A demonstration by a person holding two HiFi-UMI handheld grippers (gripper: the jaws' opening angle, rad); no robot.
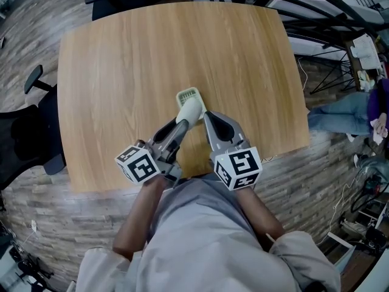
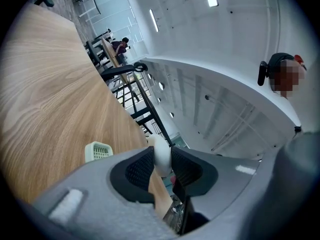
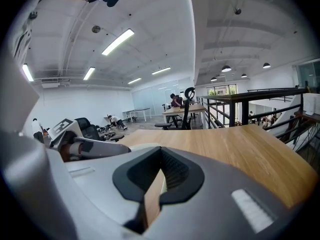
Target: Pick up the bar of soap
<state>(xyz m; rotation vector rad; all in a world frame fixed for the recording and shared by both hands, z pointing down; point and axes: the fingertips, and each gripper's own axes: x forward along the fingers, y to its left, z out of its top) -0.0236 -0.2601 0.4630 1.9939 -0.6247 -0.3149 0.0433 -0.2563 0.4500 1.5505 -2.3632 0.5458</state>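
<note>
Head view: wooden worktop (image 1: 121, 72), person leaning over it with a gripper in each hand. Left gripper (image 1: 185, 119) reaches in from lower left, marker cube (image 1: 138, 164) at its rear. The white bar of soap (image 1: 191, 110) sits between its fingers, at the near edge of a pale green slatted soap dish (image 1: 188, 94) that stands mid-worktop. Right gripper (image 1: 207, 115) comes in just beside it from the right, tip near the soap but not on it. Office chairs and a dark frame structure ring the worktop.

Left gripper view: left gripper (image 2: 161, 164) has its fingers (image 2: 137, 171) partly open and clamped on the bar of soap (image 2: 161, 153), one ribbed pad on each flat side, and the soap stands out past the tips. The soap dish (image 2: 98, 151) is on the worktop (image 2: 50, 94) just left of the fingers, apart from the soap. Soap looks lifted clear of the wood, though the angle makes that hard to confirm.

Right gripper view: right gripper (image 3: 161, 158) holds nothing. Its fingers (image 3: 175, 171) are closed, tips together, with only a thin slit of worktop (image 3: 240, 144) showing behind them. The left gripper (image 3: 85, 146) is visible at the left edge. People sit at a far table in the background.
</note>
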